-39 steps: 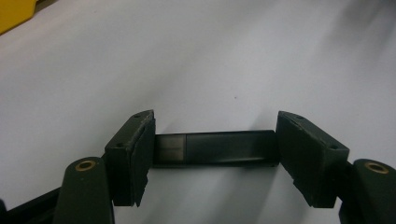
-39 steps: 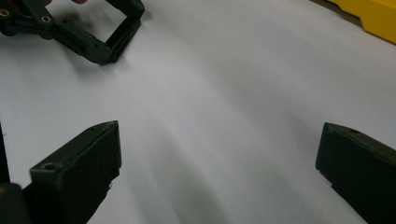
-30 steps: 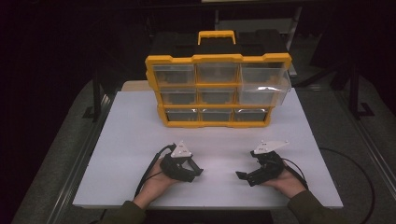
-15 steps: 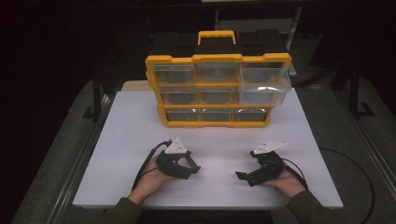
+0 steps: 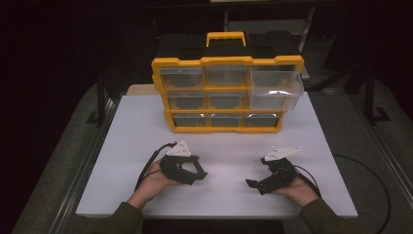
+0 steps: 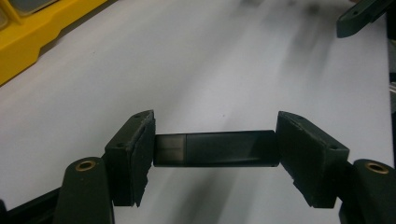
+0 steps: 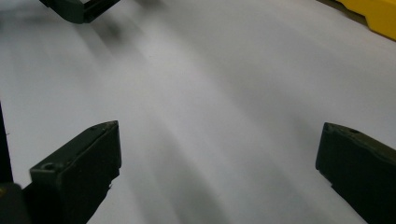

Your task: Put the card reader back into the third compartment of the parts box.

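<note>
Left floor: grey speckled floor [image 5: 63,161] beside the table, dim.
Table: white board [image 5: 146,122] on a dark-edged frame, matte, lit from above.
Left gripper [image 5: 187,171]: low over the board's near left, clenched on a dark bar [image 6: 215,148] gripped end to end between its pads, just above the board.
Organizer: yellow drawer box [image 5: 226,95] upright at the board's far middle, clear drawers, yellow handle on top.
Right gripper [image 5: 265,181]: low over the near right, jaws spread wide, nothing between them.
Room: dark behind the box; black cable [image 5: 375,190] looping on the right floor.
</note>
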A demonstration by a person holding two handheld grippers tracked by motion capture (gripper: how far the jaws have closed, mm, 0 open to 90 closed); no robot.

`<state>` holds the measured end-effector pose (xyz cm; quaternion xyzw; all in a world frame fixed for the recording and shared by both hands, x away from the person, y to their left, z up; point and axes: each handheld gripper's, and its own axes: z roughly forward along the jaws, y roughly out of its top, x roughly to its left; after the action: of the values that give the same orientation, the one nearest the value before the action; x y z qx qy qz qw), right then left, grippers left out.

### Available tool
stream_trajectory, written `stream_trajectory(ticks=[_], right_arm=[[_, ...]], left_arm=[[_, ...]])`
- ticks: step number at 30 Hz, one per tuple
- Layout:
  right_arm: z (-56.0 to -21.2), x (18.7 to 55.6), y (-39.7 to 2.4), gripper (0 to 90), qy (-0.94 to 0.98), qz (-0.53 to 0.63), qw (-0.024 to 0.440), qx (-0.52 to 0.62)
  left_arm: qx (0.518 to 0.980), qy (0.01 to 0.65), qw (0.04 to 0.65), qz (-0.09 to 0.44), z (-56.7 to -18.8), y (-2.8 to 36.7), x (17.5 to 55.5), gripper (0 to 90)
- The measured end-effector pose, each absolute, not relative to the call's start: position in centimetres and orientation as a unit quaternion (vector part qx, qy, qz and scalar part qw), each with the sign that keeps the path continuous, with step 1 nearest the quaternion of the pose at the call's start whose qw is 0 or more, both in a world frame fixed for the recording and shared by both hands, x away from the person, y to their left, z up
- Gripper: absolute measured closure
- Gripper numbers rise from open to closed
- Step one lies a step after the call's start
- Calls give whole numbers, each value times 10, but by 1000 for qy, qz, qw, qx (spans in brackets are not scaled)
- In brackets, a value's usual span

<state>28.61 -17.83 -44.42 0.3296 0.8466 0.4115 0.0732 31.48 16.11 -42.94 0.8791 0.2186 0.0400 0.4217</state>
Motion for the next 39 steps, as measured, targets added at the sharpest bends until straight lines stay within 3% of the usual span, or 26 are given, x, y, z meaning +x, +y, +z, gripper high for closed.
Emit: stream_trajectory(ticks=[39], right_arm=[[-444, 287, -177, 0, 845, 415, 68, 330]], left_arm=[[877, 175, 448, 3, -386, 150, 340, 301]])
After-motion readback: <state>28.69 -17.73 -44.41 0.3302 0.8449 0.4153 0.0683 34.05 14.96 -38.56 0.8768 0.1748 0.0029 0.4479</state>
